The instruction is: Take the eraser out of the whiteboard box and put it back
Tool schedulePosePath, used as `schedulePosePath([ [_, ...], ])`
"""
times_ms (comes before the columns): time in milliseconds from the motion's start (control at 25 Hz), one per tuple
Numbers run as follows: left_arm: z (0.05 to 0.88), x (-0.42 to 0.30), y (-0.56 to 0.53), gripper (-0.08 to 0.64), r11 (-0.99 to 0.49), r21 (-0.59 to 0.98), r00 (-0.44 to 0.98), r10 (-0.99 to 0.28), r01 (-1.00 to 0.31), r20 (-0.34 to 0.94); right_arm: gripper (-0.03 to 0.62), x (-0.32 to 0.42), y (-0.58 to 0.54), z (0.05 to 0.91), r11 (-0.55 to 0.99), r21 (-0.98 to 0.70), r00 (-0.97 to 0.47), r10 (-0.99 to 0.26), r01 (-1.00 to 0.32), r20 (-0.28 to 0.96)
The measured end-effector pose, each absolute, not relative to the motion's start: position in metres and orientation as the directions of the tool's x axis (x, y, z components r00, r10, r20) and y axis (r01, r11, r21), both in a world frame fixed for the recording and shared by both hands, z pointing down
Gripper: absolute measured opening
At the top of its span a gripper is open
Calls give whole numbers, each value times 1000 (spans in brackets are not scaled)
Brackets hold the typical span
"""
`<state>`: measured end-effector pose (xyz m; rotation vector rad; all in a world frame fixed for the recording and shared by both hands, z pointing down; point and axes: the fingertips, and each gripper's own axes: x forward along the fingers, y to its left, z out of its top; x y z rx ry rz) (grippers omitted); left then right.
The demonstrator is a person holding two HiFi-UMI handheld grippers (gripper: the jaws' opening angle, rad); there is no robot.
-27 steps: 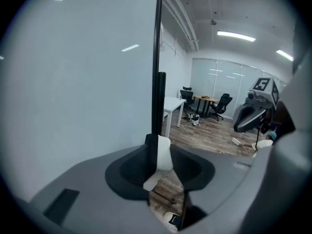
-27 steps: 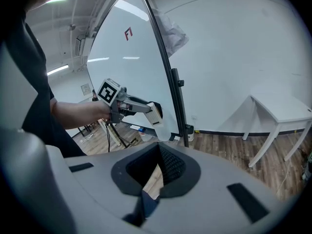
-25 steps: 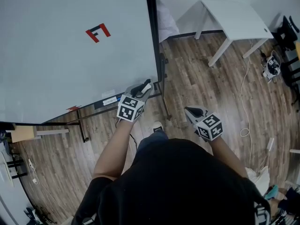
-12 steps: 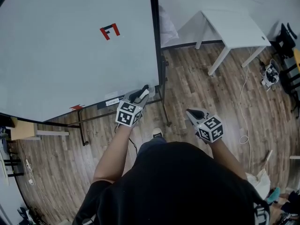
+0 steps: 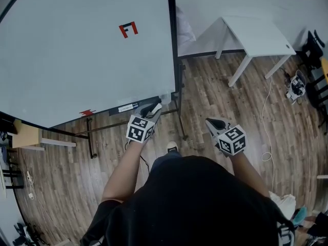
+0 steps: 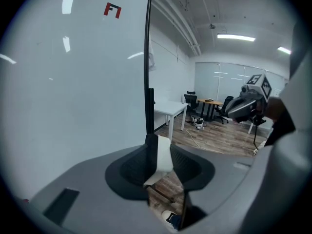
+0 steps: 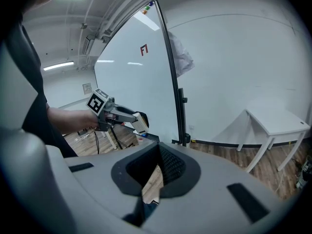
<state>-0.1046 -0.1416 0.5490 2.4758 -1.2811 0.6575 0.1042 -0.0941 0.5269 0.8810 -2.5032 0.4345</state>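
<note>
The left gripper (image 5: 154,108) is clamped on the white eraser (image 6: 163,155), holding it clear of the whiteboard (image 5: 77,65) near its lower right corner, apparently for return to the box, while the right gripper (image 5: 211,122) hangs closed and empty.

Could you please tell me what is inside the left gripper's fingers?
A white eraser is clamped between the left gripper's fingers. They cover its sides; its back face cannot be seen.
</note>
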Motion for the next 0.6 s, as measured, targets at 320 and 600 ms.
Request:
schedulePosePath([
  [320, 549, -99, -109, 152, -565, -1, 484, -709, -825, 512, -5, 106, -70, 527, 757, -141, -704, -499, -638, 504],
  [600, 557, -97, -84, 152, -551, 10, 474, -709, -835, 523, -5, 118, -59, 532, 754, -133, -696, -504, -643, 511],
])
